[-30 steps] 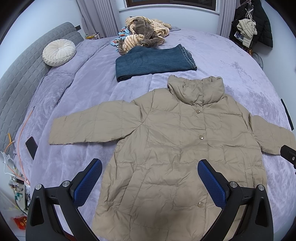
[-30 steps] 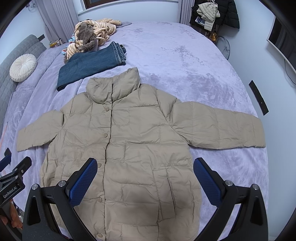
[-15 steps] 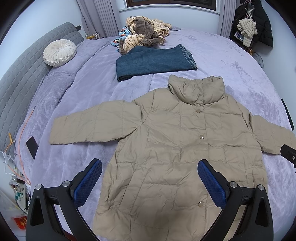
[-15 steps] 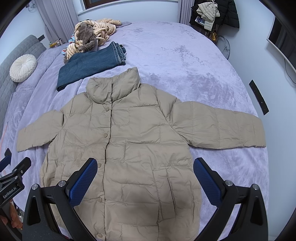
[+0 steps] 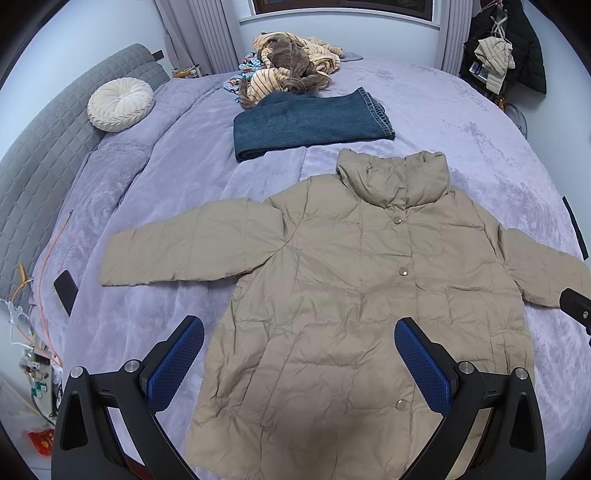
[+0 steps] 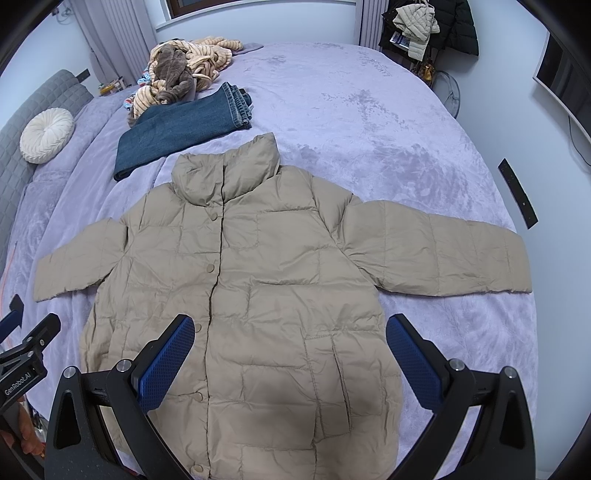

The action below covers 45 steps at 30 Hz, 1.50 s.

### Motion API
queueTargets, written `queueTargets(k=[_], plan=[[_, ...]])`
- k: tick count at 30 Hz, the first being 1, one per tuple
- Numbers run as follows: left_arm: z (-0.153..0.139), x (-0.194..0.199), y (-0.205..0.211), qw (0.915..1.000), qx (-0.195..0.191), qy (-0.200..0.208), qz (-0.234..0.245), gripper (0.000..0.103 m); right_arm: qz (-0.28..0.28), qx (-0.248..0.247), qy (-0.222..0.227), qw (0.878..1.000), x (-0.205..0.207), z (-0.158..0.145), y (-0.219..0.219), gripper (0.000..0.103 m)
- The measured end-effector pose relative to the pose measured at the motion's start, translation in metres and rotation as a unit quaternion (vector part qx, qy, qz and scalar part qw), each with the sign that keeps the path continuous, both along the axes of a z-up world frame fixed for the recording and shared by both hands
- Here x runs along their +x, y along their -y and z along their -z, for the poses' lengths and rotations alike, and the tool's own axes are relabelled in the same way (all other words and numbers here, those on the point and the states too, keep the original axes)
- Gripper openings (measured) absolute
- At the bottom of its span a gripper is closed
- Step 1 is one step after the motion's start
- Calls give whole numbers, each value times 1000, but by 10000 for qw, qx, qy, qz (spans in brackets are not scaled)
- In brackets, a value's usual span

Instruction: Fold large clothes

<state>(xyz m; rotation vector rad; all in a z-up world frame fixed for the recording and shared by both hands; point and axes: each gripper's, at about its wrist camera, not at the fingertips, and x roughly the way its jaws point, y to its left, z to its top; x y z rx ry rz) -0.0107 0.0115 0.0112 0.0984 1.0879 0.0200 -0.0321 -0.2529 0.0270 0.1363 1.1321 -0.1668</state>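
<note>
A tan quilted puffer jacket (image 5: 351, 280) lies flat, front up and buttoned, on the lilac bed, both sleeves spread out sideways; it also shows in the right wrist view (image 6: 258, 280). My left gripper (image 5: 299, 358) is open and empty, held above the jacket's lower left part. My right gripper (image 6: 290, 354) is open and empty, held above the jacket's lower right part. The left sleeve (image 5: 184, 251) and the right sleeve (image 6: 443, 254) lie straight on the cover.
Folded blue jeans (image 5: 306, 125) lie beyond the collar, with a heap of striped and brown clothes (image 5: 291, 70) behind them. A round white cushion (image 5: 120, 103) leans by the grey headboard. A dark phone (image 5: 66, 291) lies at the bed's left edge. Coats hang at the far right (image 6: 424, 22).
Both views have shifted only very slightly. The jacket has not moved, and both grippers stay open.
</note>
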Motion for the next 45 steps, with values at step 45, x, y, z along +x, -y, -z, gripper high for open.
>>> queueTargets(k=[45], plan=[[190,81,-254,9358,-2972,-341,-1868,103,-624,1234,-772,9874,33,139,-143,103]])
